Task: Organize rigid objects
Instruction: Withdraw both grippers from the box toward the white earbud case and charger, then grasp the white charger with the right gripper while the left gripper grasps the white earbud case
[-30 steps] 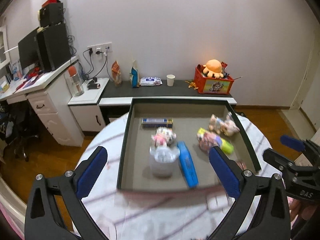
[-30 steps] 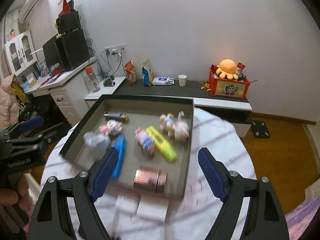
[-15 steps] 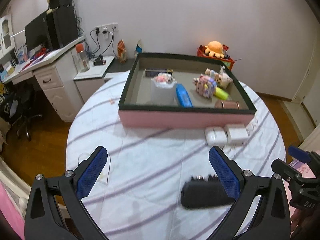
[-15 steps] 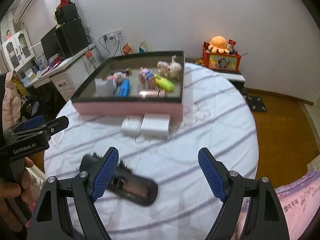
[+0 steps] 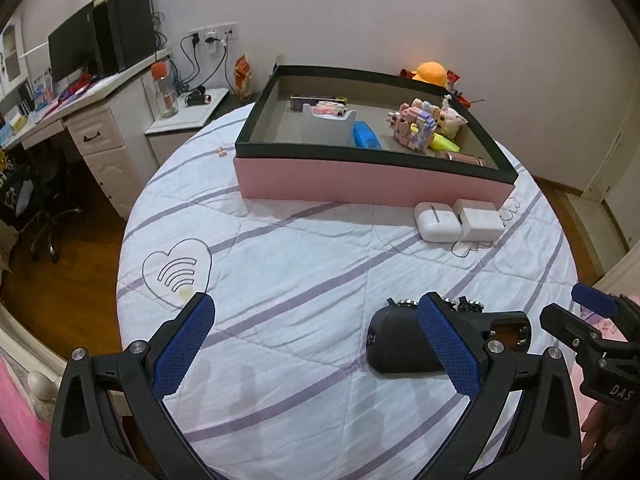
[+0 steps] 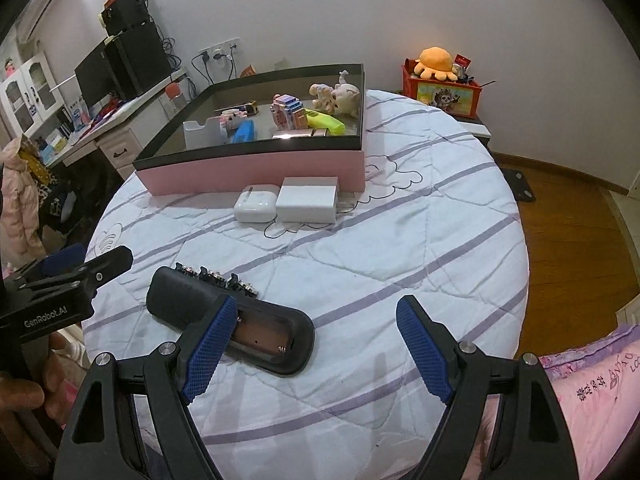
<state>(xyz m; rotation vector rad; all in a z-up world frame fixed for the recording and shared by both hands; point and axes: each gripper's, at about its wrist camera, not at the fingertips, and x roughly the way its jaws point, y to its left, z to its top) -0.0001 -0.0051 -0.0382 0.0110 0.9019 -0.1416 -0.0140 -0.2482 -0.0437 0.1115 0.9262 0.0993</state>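
Right wrist view: right gripper (image 6: 314,350) hangs wide open, empty, beside the black remote (image 6: 230,324), probably next for the pink box (image 6: 256,170); left gripper (image 5: 316,344) equally wide.

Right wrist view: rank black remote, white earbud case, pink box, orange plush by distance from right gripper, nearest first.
From the right gripper:
1. Black remote, at its left finger.
2. White earbud case, mid-table, against the box front.
3. Pink box, far side of the table.
4. Orange plush, beyond the table by the wall.
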